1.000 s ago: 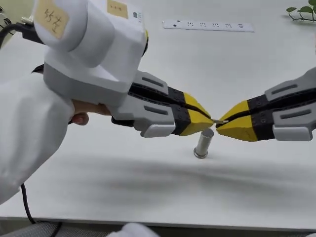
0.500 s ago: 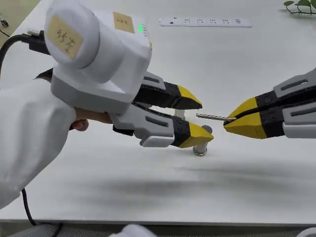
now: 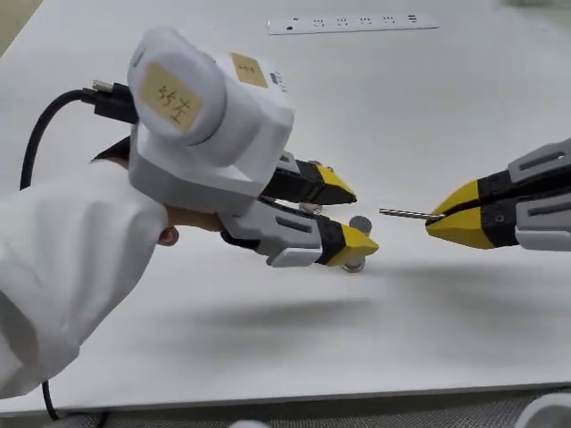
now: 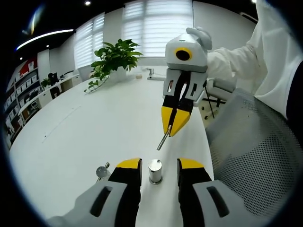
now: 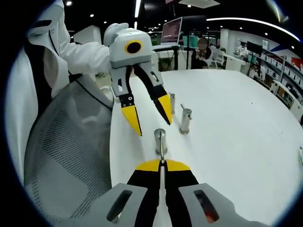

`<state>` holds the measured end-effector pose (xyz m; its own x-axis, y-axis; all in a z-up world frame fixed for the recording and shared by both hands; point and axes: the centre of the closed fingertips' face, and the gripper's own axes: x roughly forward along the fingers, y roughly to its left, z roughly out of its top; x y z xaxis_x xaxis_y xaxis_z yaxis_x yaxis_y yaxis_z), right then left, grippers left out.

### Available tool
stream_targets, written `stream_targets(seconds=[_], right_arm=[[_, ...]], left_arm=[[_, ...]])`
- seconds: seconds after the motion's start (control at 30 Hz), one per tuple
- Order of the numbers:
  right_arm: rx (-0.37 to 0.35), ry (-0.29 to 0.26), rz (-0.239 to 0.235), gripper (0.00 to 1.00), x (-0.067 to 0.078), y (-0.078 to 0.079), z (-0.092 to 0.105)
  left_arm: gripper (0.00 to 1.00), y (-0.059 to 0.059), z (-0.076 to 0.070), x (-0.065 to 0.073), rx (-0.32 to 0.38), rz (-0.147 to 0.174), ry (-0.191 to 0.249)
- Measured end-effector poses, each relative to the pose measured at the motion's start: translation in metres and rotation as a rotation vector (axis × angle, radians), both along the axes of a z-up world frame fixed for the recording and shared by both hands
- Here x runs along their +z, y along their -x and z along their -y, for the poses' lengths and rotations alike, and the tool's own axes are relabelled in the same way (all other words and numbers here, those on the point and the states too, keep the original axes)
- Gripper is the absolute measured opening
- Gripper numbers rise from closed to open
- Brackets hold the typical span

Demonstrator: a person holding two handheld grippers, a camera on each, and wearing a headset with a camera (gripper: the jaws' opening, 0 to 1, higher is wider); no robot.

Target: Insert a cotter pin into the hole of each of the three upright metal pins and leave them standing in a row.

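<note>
Delta versus one second back: there both noses meet on the cotter pin. Now the left gripper is off it, sits lower and has its jaws spread. Handover looks done, and we read the next step as threading, not yet begun.

Near side first. Our left sleeve comes in from the near left with the forearm reaching across. The hand wraps the gripper body, and the nose points right and slightly down at the table. In the left gripper view the upright metal pin stands between the two spread jaws with a gap on each side, so nothing is clamped. We judge the gripper is placed to steady that pin.

Just beyond, the right gripper comes in roughly level from the right. Its jaws are clenched on the tail of the cotter pin, and the free end aims at the top of the metal pin but stays apart from it. Its own view puts the two in line.

Further back, a second pin and a third pin stand upright. We cannot tell whether they are already fitted. A power strip lies at the far edge.
</note>
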<state>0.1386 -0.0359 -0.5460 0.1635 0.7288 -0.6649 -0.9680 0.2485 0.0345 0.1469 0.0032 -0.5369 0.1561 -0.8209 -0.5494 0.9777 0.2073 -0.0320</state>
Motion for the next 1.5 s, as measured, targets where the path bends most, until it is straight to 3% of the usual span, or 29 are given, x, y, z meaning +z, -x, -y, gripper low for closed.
stream_targets(seconds=[0.2,0.3,0.5,1.17,1.5], right_arm=[[-0.01,0.002,-0.017,0.0,-0.009,0.004,0.002],[-0.016,0.0,-0.018,0.0,-0.011,0.003,0.003],[-0.02,-0.003,-0.025,0.0,-0.015,0.003,0.0],[-0.023,-0.002,-0.016,0.0,-0.02,0.0,-0.005],[-0.026,-0.01,-0.006,0.0,-0.02,-0.005,-0.018]], left_arm=[[0.18,-0.006,0.003,-0.008,0.001,-0.011,-0.015],[0.17,-0.007,0.002,-0.014,-0.011,0.0,-0.045],[0.1,-0.008,0.002,-0.018,-0.029,0.011,-0.062],[0.1,-0.006,0.0,-0.016,-0.04,-0.004,-0.073],[0.1,-0.003,0.002,-0.017,-0.026,-0.022,-0.072]])
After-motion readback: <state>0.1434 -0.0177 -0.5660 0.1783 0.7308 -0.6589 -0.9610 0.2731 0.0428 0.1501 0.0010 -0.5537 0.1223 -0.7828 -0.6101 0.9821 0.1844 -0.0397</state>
